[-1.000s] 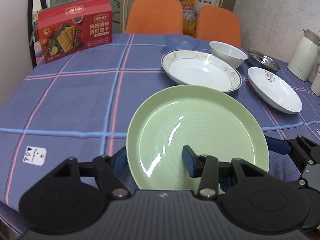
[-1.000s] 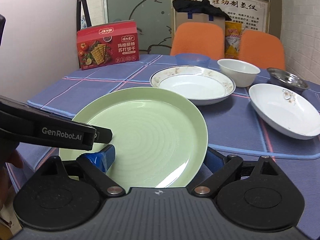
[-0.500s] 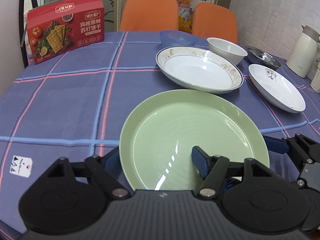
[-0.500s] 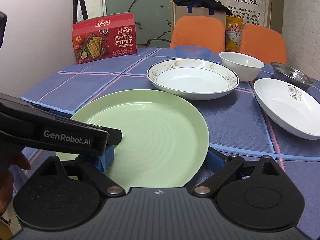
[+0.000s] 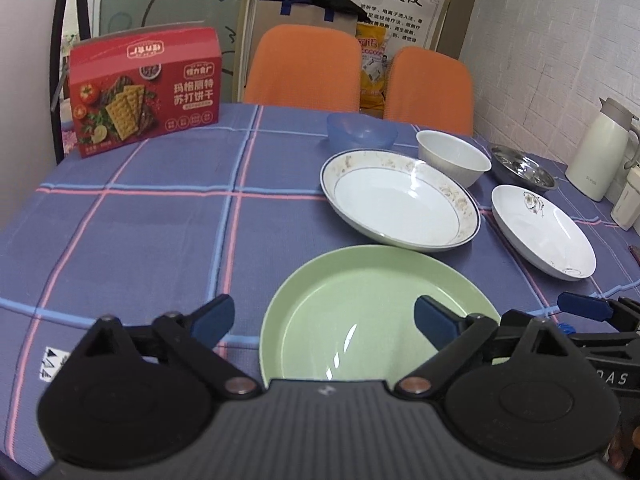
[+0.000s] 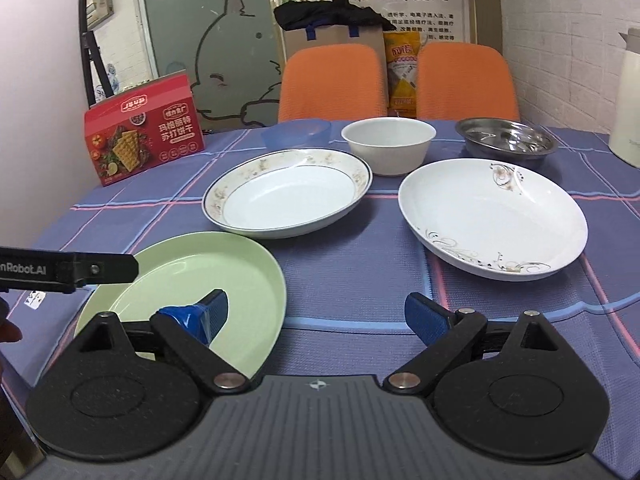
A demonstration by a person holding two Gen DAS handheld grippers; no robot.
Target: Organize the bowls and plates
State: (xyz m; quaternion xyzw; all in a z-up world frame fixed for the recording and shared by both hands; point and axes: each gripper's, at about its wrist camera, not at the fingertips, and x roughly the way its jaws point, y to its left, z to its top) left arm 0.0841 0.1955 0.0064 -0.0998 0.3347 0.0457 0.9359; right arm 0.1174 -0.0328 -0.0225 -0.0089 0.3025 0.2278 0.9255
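Your left gripper and right gripper, both now spread apart and drawn back from the green plate, leave it resting flat on the near tablecloth, just before the floral-rimmed plate.

Each view sits low behind its own gripper, just above the near edge of the table, and faces the far edge, where two orange chairs stand. The left wrist view looks from the near-left side, with the green plate close below its lens, right of centre. The right wrist view looks from further right, with that green plate at its lower left. Both views share the rimmed plate, the white bowl and the red box. The left gripper's arm crosses the left edge of the right view.
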